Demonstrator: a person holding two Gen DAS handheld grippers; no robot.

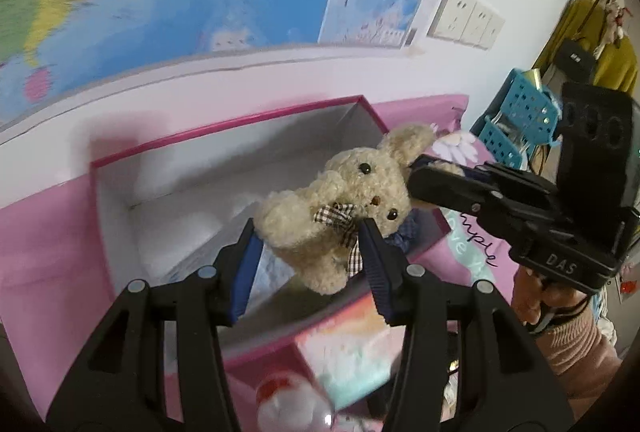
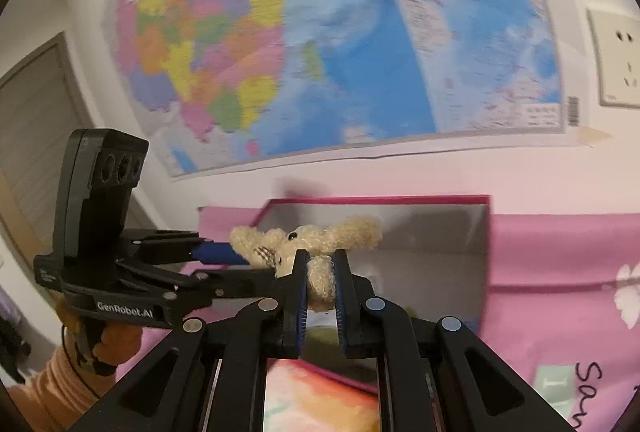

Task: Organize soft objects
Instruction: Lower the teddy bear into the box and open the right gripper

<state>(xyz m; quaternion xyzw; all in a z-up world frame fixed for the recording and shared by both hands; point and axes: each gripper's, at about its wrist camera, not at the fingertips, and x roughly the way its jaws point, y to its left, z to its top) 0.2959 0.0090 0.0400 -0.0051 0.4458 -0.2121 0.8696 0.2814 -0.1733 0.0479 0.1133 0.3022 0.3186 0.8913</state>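
Left wrist view: my left tongs [image 1: 308,228] clasp the plush bunny [image 1: 340,199] by its body over the open pink box [image 1: 224,123]; my right tongs [image 2: 320,272] pinch its ear.

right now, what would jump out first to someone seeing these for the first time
A cream plush rabbit with a checked bow hangs above an open pink-rimmed box, pinched between both grippers: the left gripper around its body, the right gripper on one ear. Behind it, a big colourful map covers the wall.
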